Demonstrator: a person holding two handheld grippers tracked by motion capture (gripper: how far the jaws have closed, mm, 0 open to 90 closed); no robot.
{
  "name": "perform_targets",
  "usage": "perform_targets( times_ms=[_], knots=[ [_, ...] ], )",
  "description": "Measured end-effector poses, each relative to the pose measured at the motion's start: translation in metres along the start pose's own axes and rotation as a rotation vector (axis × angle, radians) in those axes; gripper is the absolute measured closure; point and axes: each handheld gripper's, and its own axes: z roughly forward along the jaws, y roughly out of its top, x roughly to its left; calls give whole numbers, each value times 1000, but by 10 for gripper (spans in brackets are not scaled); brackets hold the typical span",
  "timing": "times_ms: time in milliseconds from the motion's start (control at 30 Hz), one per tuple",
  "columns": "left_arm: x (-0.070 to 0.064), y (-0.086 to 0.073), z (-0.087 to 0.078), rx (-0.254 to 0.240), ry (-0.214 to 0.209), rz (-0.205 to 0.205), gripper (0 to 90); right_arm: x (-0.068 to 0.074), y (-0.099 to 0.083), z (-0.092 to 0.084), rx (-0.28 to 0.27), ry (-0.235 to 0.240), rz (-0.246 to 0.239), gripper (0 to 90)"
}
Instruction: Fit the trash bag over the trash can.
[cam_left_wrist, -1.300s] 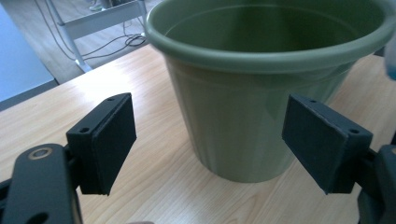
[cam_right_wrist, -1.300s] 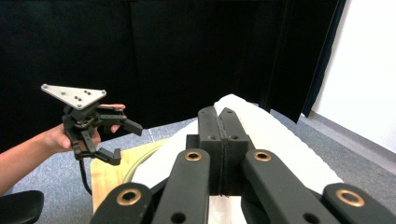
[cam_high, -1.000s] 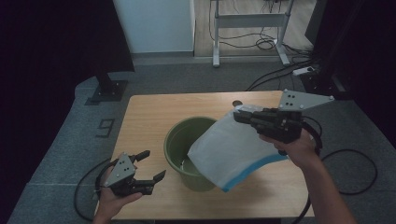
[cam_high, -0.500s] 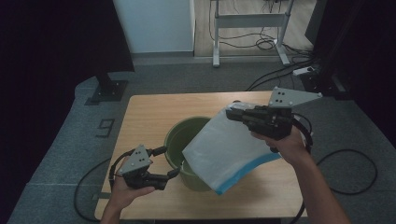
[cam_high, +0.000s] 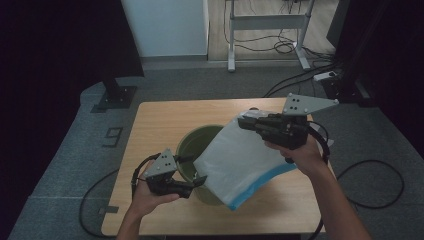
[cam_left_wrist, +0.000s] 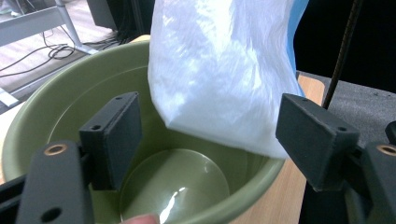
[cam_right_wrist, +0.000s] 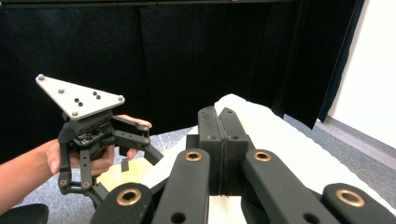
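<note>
Above the green bucket (cam_high: 192, 145) on the table (cam_high: 155, 125), the right gripper (cam_high: 243, 121) clenches the white bag (cam_high: 240, 160), whose lower corner hangs between the left gripper's (cam_high: 199, 178) parted, just-narrowing jaws, untouched.

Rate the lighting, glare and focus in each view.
High view: dim, dark at both sides, table sharp. Left gripper view: glare on the bag and a glint on the bucket floor, near tongs soft. Right gripper view: black backdrop, bright wall at right.
</note>
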Motion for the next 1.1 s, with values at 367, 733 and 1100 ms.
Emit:
perform_targets(
  times_ms=[367, 733, 1100],
  knots=[
    [1, 8, 12, 11, 16, -18, 613, 1, -1, 0, -8, 10, -2, 891],
    [4, 22, 3, -31, 9, -32, 869, 4, 7, 2, -13, 6, -14, 891],
    [9, 30, -36, -101, 57, -28, 874, 13, 19, 14, -19, 16, -39, 891]
  ],
)
